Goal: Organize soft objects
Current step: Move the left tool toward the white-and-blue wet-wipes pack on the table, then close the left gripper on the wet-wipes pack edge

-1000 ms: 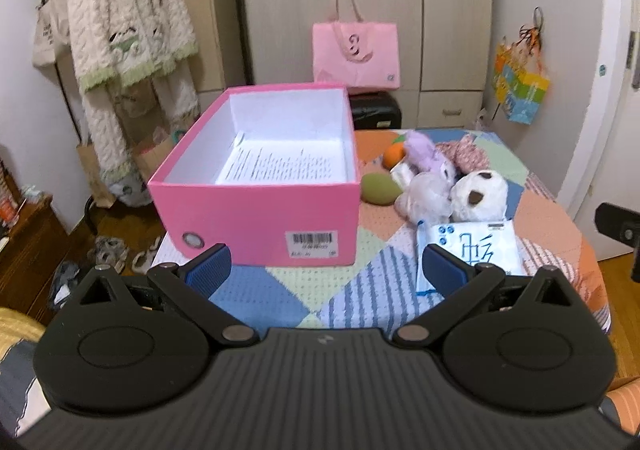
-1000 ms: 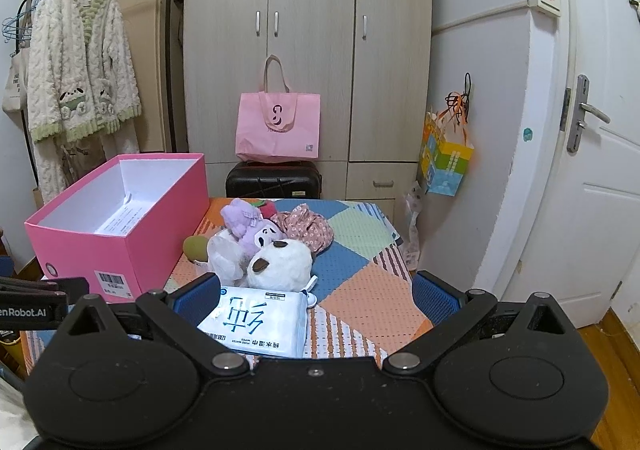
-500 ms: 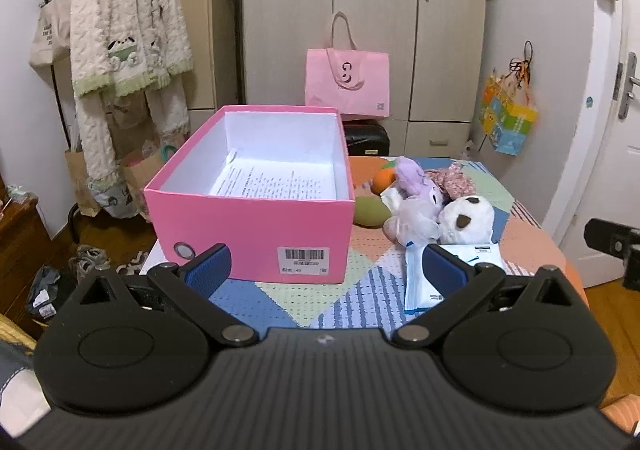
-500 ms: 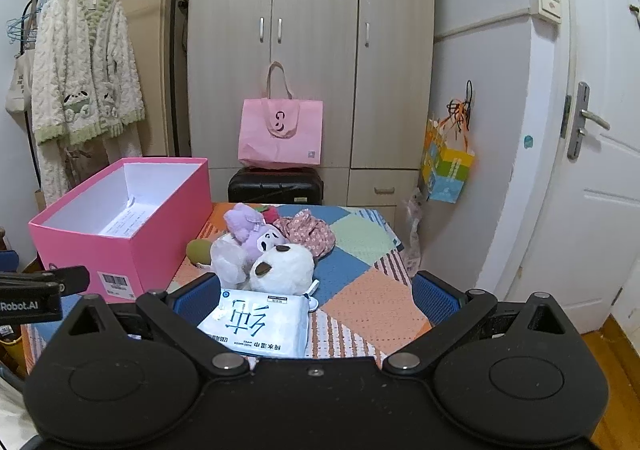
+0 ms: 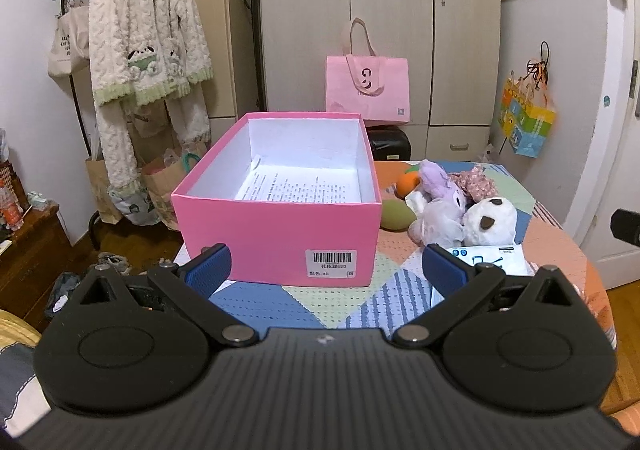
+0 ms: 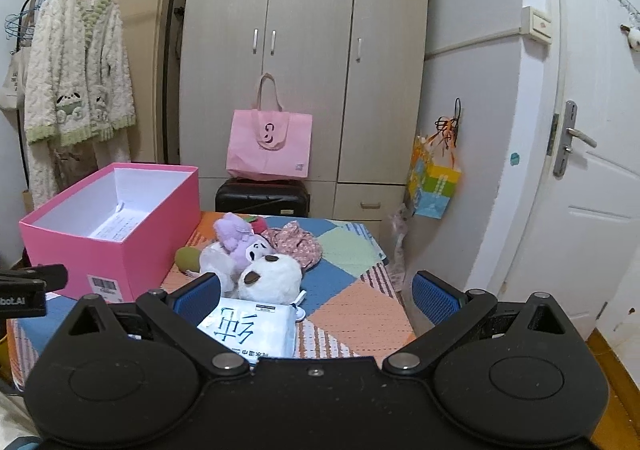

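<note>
- The left tool (image 5: pixel 326 270) is hovering with fingers spread apart, gripping nothing, facing the pink box (image 5: pixel 276 234).
- The right tool (image 6: pixel 316 296) is likewise gaping wide, empty, above the tissue pack (image 6: pixel 250 330).
- The plush toys (image 6: pixel 256 266) are lying on the desk (image 6: pixel 360 310), just right of the box.

Both cameras ride low behind their own fingers at the near edge of the patchwork table (image 5: pixel 384 302), facing the wardrobe (image 6: pixel 304 61) across the room. The left view sits close before the pink box (image 5: pixel 276 242); the right view stands further right, over the tissue pack (image 6: pixel 250 328). Both take in the box, the plush toys (image 6: pixel 256 262) and the pink bag (image 5: pixel 367 89).
</note>
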`<act>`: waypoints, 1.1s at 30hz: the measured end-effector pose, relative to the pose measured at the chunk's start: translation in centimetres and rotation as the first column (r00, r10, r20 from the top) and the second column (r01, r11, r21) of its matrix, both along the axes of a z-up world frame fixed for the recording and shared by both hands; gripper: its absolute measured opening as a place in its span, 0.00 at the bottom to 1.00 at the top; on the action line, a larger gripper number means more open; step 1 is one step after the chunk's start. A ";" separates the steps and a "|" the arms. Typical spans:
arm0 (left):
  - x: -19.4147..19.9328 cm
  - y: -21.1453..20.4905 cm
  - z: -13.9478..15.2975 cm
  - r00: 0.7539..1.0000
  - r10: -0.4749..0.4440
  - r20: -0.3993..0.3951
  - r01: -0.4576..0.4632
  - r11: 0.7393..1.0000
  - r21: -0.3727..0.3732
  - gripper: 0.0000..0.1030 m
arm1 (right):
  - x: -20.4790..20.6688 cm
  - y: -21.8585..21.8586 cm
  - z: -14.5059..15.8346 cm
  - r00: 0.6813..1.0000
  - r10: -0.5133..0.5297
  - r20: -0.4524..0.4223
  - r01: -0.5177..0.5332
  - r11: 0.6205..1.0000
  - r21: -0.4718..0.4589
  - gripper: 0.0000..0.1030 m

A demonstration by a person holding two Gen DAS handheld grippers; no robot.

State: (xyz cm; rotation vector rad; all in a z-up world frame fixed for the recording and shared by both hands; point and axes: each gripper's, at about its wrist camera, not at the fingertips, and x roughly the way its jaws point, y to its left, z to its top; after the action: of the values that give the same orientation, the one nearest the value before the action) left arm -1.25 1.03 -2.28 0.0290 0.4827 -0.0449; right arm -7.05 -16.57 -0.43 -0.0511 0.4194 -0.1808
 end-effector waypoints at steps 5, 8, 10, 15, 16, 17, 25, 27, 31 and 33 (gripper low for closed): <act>-0.6 0.1 0.0 0.999 -0.012 0.037 0.012 1.000 -0.002 1.00 | 0.0 -0.2 -0.1 1.000 0.002 -0.004 -0.001 1.000 0.004 1.00; -0.5 0.0 0.0 0.999 -0.018 0.034 0.019 1.000 -0.004 1.00 | 0.2 -0.3 -0.2 1.000 0.002 -0.013 -0.002 1.000 0.008 1.00; -0.4 0.0 0.0 0.999 -0.020 0.030 0.020 1.000 -0.003 1.00 | 0.3 -0.4 -0.3 1.000 -0.002 -0.022 0.002 1.000 0.006 1.00; 0.0 -0.1 0.0 1.000 -0.013 0.029 0.012 1.000 0.017 1.00 | 1.0 -0.5 -0.2 0.999 0.011 -0.036 -0.011 1.000 0.005 1.00; 0.1 -0.2 0.1 1.000 -0.012 0.029 0.012 1.000 0.019 1.00 | 1.1 -0.5 -0.2 0.999 0.018 -0.040 -0.017 1.000 0.009 1.00; 0.2 -0.2 0.2 1.000 -0.008 0.028 0.008 1.000 0.022 1.00 | 1.3 -0.6 -0.2 0.999 0.023 -0.047 -0.023 1.000 0.012 1.00; 1.7 -0.9 1.0 0.998 -0.069 0.011 0.069 0.998 0.006 1.00 | 1.5 -1.8 0.2 0.993 0.111 -0.024 -0.112 0.994 -0.020 1.00; 2.0 -1.2 1.3 0.993 -0.113 0.017 0.113 0.994 0.001 1.00 | 1.5 -2.0 0.0 0.993 0.121 -0.002 -0.121 0.991 -0.053 1.00; 2.7 -2.2 1.4 0.989 -0.149 0.013 0.149 0.989 0.000 1.00 | 2.1 -3.0 -1.2 0.988 0.153 0.004 -0.152 0.986 -0.074 1.00; 3.1 -2.9 1.1 0.989 -0.147 0.029 0.147 0.989 0.028 1.00 | 2.8 -3.7 -1.8 0.984 0.176 -0.003 -0.176 0.983 -0.054 1.00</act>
State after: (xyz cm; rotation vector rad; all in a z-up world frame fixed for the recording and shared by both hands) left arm 1.81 -1.84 -1.14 0.0905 0.4499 -0.1827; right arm -4.27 -20.24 -2.24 -0.1408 0.4064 -0.0173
